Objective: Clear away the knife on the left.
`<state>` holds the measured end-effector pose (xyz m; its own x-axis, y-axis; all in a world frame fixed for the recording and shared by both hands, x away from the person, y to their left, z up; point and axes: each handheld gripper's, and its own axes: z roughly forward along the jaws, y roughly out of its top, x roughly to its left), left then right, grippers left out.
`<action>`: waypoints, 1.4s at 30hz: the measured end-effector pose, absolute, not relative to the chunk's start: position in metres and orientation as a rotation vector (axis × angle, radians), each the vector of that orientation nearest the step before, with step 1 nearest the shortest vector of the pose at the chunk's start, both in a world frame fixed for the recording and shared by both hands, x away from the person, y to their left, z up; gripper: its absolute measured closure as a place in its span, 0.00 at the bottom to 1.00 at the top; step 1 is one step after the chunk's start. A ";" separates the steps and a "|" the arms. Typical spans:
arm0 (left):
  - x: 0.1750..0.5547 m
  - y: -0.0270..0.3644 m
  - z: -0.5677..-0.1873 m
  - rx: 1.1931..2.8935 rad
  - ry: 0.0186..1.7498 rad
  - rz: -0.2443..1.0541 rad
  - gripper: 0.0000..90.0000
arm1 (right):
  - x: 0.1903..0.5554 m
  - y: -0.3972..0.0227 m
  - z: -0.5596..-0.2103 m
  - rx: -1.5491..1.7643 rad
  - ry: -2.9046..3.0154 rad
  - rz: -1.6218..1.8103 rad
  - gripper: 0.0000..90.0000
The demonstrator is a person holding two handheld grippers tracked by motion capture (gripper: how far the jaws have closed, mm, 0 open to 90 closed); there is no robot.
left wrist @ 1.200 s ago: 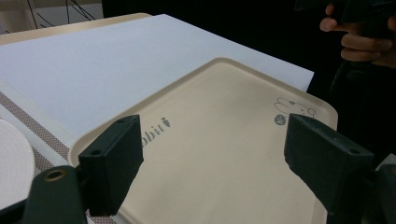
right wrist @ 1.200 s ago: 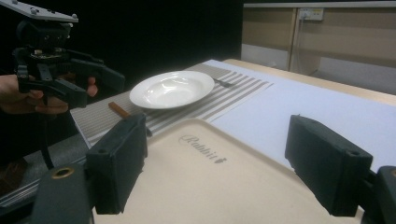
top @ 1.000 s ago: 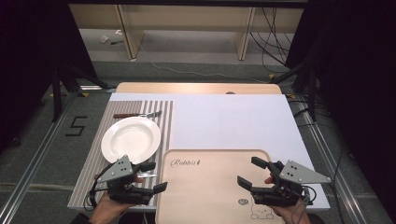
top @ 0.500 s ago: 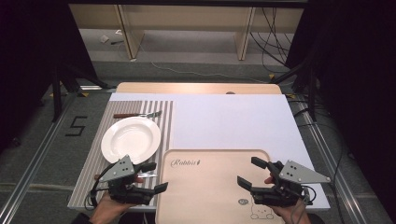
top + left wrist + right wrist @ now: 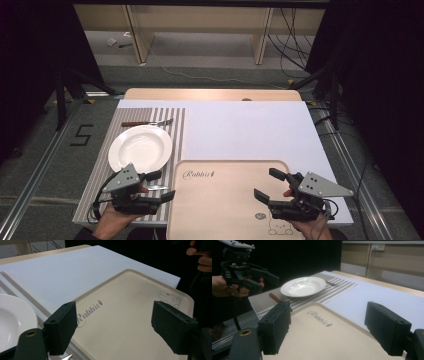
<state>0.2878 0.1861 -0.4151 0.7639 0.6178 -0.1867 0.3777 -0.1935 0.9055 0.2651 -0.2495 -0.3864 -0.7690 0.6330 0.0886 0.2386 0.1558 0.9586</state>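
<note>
Flanking the beige tray at the lower centre of the high view, the left gripper and right gripper both hover with jaws spread, holding nothing. Gripping opposite rims level and closing together should keep the tray flat, clear of the white plate at its upper left.

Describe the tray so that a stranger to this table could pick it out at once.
On the white-covered table, look at the near edge, between the left gripper and right gripper. The flat beige plastic tray lies there, right of the round white plate. It alone bears the word Rabbit and a small rabbit drawing.
</note>
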 end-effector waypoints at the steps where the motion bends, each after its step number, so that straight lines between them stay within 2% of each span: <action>1: 0.289 0.188 -0.415 1.811 0.782 0.269 0.23 | 0.265 -0.249 -0.386 0.834 2.103 1.646 0.24; 11: 0.303 0.216 -0.416 1.836 0.865 0.381 0.23 | 0.265 -0.249 -0.386 0.828 2.102 1.643 0.25; 23: 0.308 0.226 -0.417 1.862 0.897 0.393 0.23 | 0.265 -0.249 -0.387 0.826 2.102 1.645 0.25; 42: 0.312 0.241 -0.427 2.057 0.957 0.419 0.23 | 0.265 -0.249 -0.386 0.829 2.101 1.649 0.25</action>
